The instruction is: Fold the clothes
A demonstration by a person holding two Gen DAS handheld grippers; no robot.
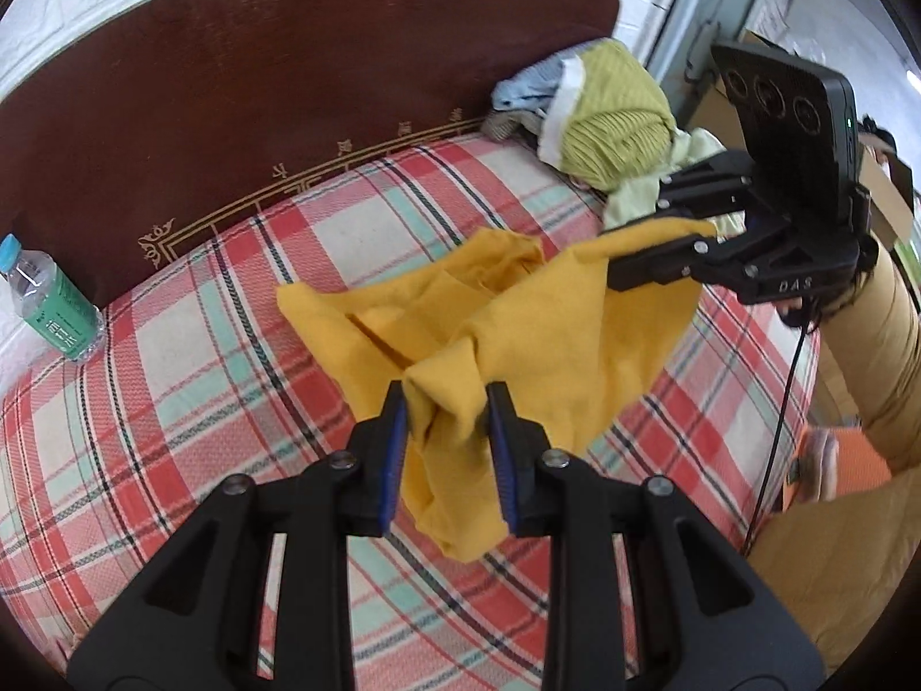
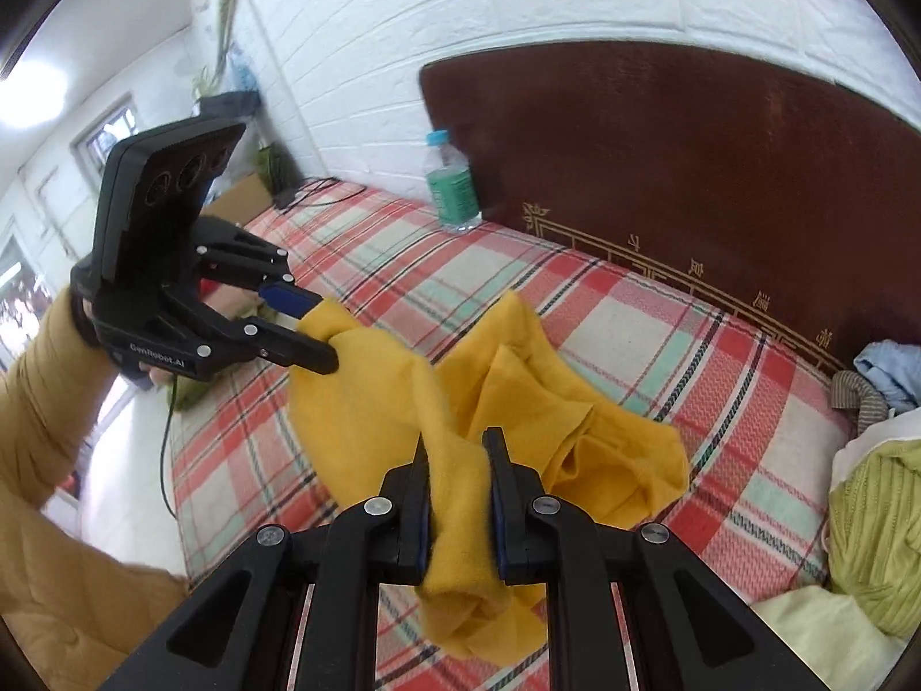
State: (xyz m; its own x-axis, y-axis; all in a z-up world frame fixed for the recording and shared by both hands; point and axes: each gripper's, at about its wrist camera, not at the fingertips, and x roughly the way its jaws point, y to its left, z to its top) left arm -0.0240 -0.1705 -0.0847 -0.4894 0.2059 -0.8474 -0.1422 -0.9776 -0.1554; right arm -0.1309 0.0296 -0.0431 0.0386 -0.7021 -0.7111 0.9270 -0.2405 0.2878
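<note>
A yellow garment hangs bunched between both grippers, above a plaid bed. My left gripper is shut on a bunched edge of it. My right gripper shows at the right of the left wrist view, shut on the garment's far edge. In the right wrist view my right gripper is shut on a fold of the yellow garment, and my left gripper grips its other end at the left. The garment sags in the middle toward the bed.
A pile of clothes with a green knit lies at the bed's far corner and also shows in the right wrist view. A water bottle stands by the dark wooden headboard. White brick wall behind.
</note>
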